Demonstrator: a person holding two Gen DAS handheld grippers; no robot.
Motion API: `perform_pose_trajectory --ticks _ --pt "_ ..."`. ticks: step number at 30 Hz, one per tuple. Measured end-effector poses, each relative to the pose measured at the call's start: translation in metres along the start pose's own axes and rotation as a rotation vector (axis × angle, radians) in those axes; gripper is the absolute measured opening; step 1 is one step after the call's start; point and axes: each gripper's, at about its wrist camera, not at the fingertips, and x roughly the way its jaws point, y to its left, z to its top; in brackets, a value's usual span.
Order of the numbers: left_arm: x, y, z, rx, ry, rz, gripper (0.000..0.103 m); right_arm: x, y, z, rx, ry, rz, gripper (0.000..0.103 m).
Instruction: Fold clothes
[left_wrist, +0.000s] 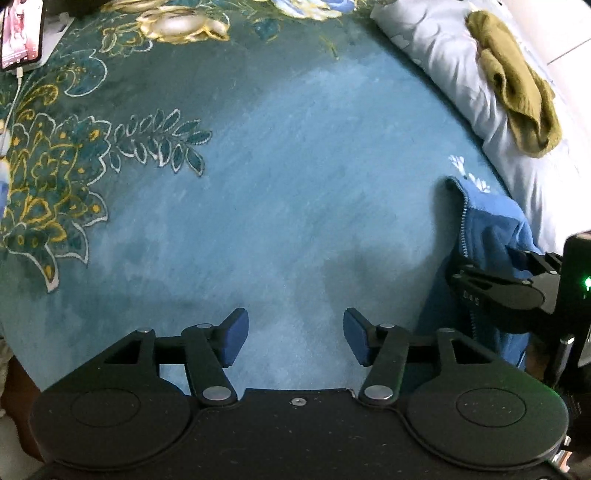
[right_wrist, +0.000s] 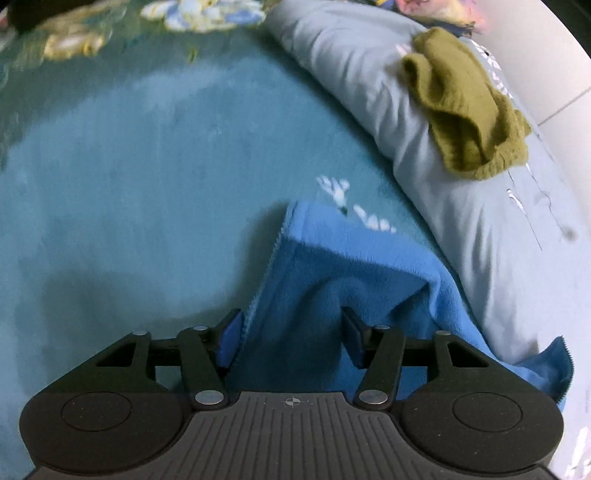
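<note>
Left gripper (left_wrist: 295, 338) spread over bare teal rug (left_wrist: 280, 192). Right gripper (right_wrist: 291, 338) spread, blue fleece jacket (right_wrist: 332, 273) bunched between its pads, unpinched, near the rug's right edge beside grey bedding (right_wrist: 461, 206) bearing an olive cloth (right_wrist: 465, 107). No legible writing.

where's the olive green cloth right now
The olive green cloth lies crumpled on the pale grey bedding, upper right in both wrist views, beyond the blue fleece.
</note>
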Motion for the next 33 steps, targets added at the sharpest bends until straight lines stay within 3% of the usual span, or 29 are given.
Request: perform_pose_trajectory --ticks 1,3,4,8,9,11,14,18,25,29,32,33 --pt "0.002 -0.002 0.002 0.01 0.004 -0.004 0.055 -0.002 -0.003 -0.003 0.01 -0.012 -0.002 0.05" --pt "0.007 -0.006 0.005 0.032 0.013 -0.013 0.056 -0.009 -0.014 -0.007 0.06 -0.035 0.005 0.03" --pt "0.008 -0.01 0.007 0.045 0.016 -0.018 0.056 -0.014 -0.023 -0.009 0.098 -0.045 0.005 0.028" --pt "0.015 -0.024 0.013 0.103 0.03 -0.037 0.057 -0.034 -0.071 -0.023 0.295 -0.094 -0.038 0.027" --pt "0.017 -0.028 0.014 0.117 0.035 -0.042 0.057 -0.037 -0.085 -0.03 0.353 -0.09 -0.042 0.03" --pt "0.021 -0.037 0.015 0.14 0.044 -0.054 0.058 -0.036 -0.112 -0.045 0.46 -0.062 -0.077 0.043" --pt "0.029 -0.055 0.016 0.186 0.058 -0.077 0.058 -0.028 -0.137 -0.065 0.537 -0.014 -0.113 0.042" --pt "0.039 -0.085 0.019 0.255 0.062 -0.118 0.058 -0.027 -0.161 -0.079 0.607 -0.018 -0.15 0.041" --pt "0.053 -0.148 0.038 0.319 0.052 -0.33 0.059 -0.026 -0.168 -0.077 0.596 -0.13 0.021 0.043" --pt "0.069 -0.187 0.049 0.399 0.038 -0.376 0.059 -0.02 -0.171 -0.058 0.542 -0.184 0.081 0.04" --pt "0.08 -0.204 0.054 0.412 0.045 -0.405 0.058 -0.013 -0.184 -0.046 0.576 -0.214 0.142 0.028" --pt "0.083 -0.207 0.056 0.408 0.046 -0.407 0.058 -0.011 -0.19 -0.043 0.598 -0.217 0.166 0.018"
